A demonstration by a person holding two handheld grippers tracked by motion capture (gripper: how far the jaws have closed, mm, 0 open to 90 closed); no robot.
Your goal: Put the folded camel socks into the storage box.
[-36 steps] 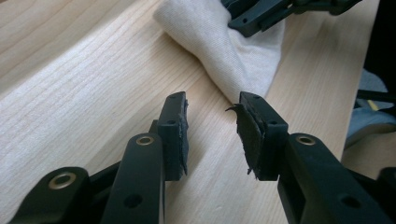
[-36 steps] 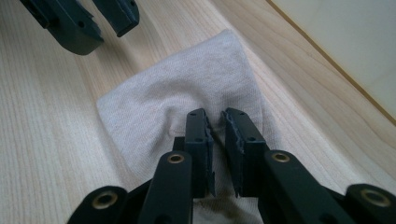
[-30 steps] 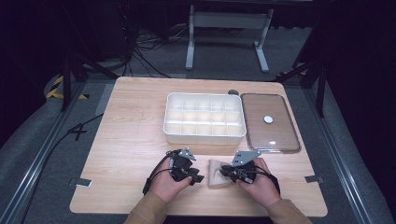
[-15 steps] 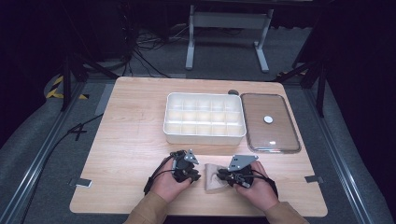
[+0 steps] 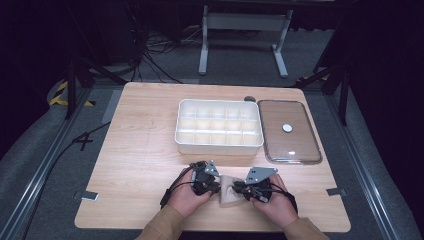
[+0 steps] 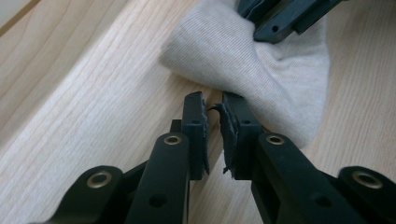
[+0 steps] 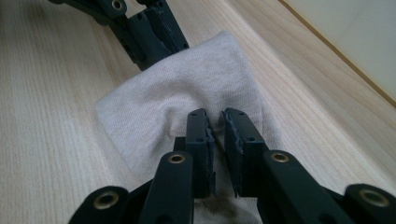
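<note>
High view shows the light wooden table (image 5: 135, 150) with a small beige knitted cloth (image 5: 230, 190) near its front edge, lying between the two hand-held tongs. At the cloth's left side, the left tongs (image 5: 214, 186) point toward it. Left gripper view has those tongs (image 6: 214, 116) narrowed to a slim gap, with the tips at the cloth's (image 6: 261, 70) near edge, and it is unclear whether any fabric is pinched. At the cloth's right side, the right tongs (image 5: 237, 188) reach onto it. Right gripper view has these tongs (image 7: 215, 122) also nearly closed, tips pressed onto the cloth (image 7: 187, 88), which bunches there. Farther back stand a white compartment tray (image 5: 219, 145) and a clear rectangular lid (image 5: 300, 145).
</note>
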